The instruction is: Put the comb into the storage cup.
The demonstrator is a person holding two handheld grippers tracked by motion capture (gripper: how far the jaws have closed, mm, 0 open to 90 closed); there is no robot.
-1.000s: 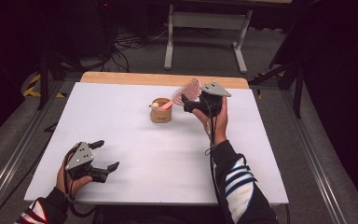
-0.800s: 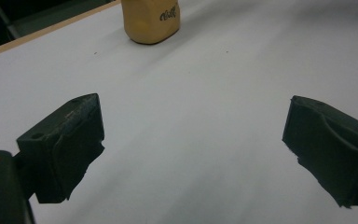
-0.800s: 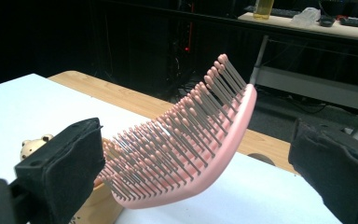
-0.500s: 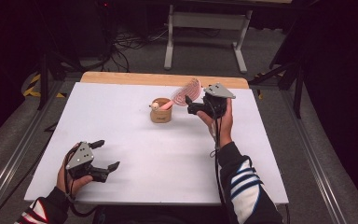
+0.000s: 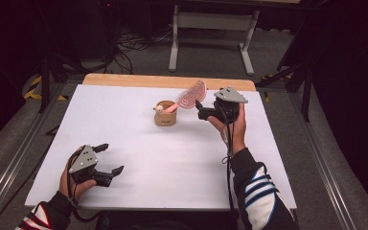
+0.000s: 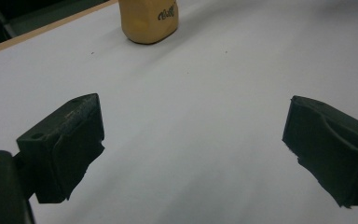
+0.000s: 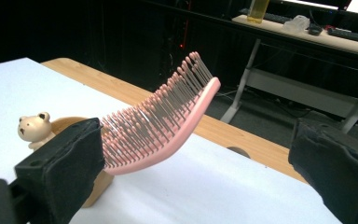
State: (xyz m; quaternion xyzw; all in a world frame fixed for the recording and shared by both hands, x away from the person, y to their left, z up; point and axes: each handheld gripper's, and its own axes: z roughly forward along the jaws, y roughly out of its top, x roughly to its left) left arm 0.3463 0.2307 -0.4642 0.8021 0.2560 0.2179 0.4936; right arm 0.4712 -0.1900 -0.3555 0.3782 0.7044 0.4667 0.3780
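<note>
I see the tan cup [image 5: 165, 115] at upper centre of the white bench [image 5: 124, 129], holding a pink brush [image 5: 190, 96] that leans right. My right hand-held gripper [image 5: 199, 109] gapes beside it; my left hand-held gripper [image 5: 109, 159] sits open, lower left. Dark room behind.

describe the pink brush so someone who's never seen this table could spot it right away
On the white table, look toward the far wooden edge, where a small tan cup stands alone. The pink brush leans out of that cup, its oval bristled head raised toward the open right gripper. It is the one pink thing there.
</note>
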